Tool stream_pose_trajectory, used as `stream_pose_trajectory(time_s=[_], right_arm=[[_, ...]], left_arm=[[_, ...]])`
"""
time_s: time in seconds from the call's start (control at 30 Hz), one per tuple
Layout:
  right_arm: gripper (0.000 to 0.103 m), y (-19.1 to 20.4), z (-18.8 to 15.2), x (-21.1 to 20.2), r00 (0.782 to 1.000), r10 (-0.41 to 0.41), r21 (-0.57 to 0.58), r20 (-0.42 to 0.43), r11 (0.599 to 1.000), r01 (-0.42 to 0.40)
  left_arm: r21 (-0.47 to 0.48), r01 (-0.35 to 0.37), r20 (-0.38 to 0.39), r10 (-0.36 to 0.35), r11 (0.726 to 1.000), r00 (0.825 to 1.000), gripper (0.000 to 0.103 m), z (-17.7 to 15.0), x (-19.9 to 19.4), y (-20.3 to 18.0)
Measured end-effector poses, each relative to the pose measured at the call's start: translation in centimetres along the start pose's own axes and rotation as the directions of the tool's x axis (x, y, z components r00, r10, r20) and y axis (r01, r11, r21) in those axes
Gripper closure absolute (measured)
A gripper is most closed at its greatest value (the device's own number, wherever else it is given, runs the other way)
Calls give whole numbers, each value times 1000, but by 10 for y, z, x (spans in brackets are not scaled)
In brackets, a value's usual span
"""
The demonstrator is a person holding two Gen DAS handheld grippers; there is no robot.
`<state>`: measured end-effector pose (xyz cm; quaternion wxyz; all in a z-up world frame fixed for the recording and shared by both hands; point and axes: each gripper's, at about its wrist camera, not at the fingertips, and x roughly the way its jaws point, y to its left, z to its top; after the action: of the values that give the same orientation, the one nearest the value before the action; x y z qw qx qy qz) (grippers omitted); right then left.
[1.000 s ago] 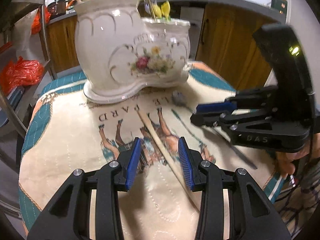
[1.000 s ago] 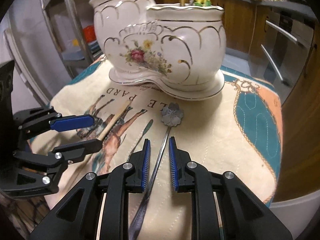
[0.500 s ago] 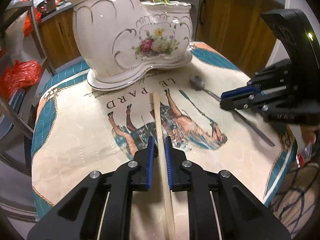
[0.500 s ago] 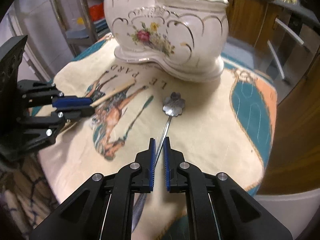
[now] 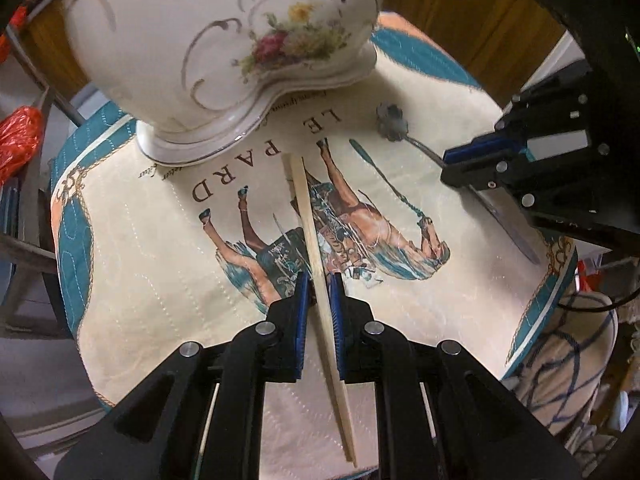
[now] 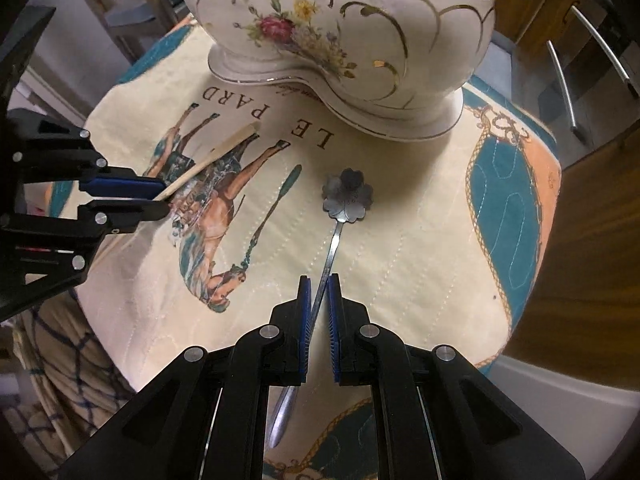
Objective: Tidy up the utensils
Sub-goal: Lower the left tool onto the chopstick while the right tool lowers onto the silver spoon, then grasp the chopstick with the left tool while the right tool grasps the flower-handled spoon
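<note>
A wooden chopstick (image 5: 310, 232) is held in my left gripper (image 5: 319, 284), which is shut on it above the printed cloth; it also shows in the right wrist view (image 6: 208, 160) with the left gripper (image 6: 162, 199). A metal spoon with a flower-shaped bowl (image 6: 347, 196) is held by its handle in my right gripper (image 6: 317, 292), which is shut on it. The spoon also shows in the left wrist view (image 5: 394, 123) beside the right gripper (image 5: 454, 168). A white floral ceramic utensil holder (image 5: 224, 40) (image 6: 360, 32) stands just beyond both.
A quilted cloth (image 5: 160, 280) with a horse print and teal border covers the small round table. Wooden cabinets (image 5: 460, 20) stand behind. A red plastic bag (image 5: 20, 140) and a metal rack are at the left. Metal handles (image 6: 580, 72) show at the right.
Both grippers closed, the left on the chopstick and the right on the spoon handle, then moved closer to the ceramic holder, which now fills the top of both views.
</note>
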<state>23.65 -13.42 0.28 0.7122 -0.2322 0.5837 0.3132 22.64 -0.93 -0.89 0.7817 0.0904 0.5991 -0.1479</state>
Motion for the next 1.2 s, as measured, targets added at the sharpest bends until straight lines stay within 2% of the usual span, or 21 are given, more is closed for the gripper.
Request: stream_pose_trajectory(time_s=[0.13, 0.23, 0.33, 0.43, 0.57, 0.73, 0.8, 0.9, 0.97, 1.07, 1.2], right_arm=[[94, 7, 12, 2, 997, -39, -32, -67, 999, 37], [94, 13, 19, 3, 993, -66, -54, -101, 997, 61], [95, 18, 20, 2, 993, -78, -64, -88, 995, 73], [98, 25, 23, 1, 997, -59, -53, -46, 997, 57], [99, 15, 14, -4, 999, -40, -13, 10, 999, 40], [99, 5, 2, -24, 994, -5, 10, 107, 1000, 4], [99, 4, -3, -36, 987, 13, 15, 163, 1000, -16], [99, 0, -14, -53, 966, 37, 17, 257, 999, -42], [99, -3, -21, -65, 948, 42, 24, 316, 998, -52], [99, -9, -32, -83, 904, 59, 53, 423, 995, -90], [99, -22, -41, -96, 849, 77, 82, 523, 987, -140]], left_arm=[[26, 3, -60, -2, 1000, 998, 92, 7, 2, 1], [33, 1, -72, 1, 999, 997, 92, 9, 1, -4], [35, -2, -57, 4, 999, 998, 96, 18, 1, -5], [2, 27, -21, -27, 1000, 999, 97, 13, 0, -1], [-42, 51, 59, -49, 998, 997, 98, 4, -6, 8], [-80, 77, 207, -59, 994, 976, 98, -8, -33, 16], [-88, 87, 270, -61, 992, 961, 98, -13, -47, 16], [-90, 103, 367, -64, 991, 928, 98, -23, -71, 16], [-91, 98, 438, -48, 991, 898, 98, -29, -84, 14], [-95, 88, 509, -28, 992, 860, 98, -38, -95, 12], [-121, 98, 599, -7, 988, 801, 97, -45, -103, 5]])
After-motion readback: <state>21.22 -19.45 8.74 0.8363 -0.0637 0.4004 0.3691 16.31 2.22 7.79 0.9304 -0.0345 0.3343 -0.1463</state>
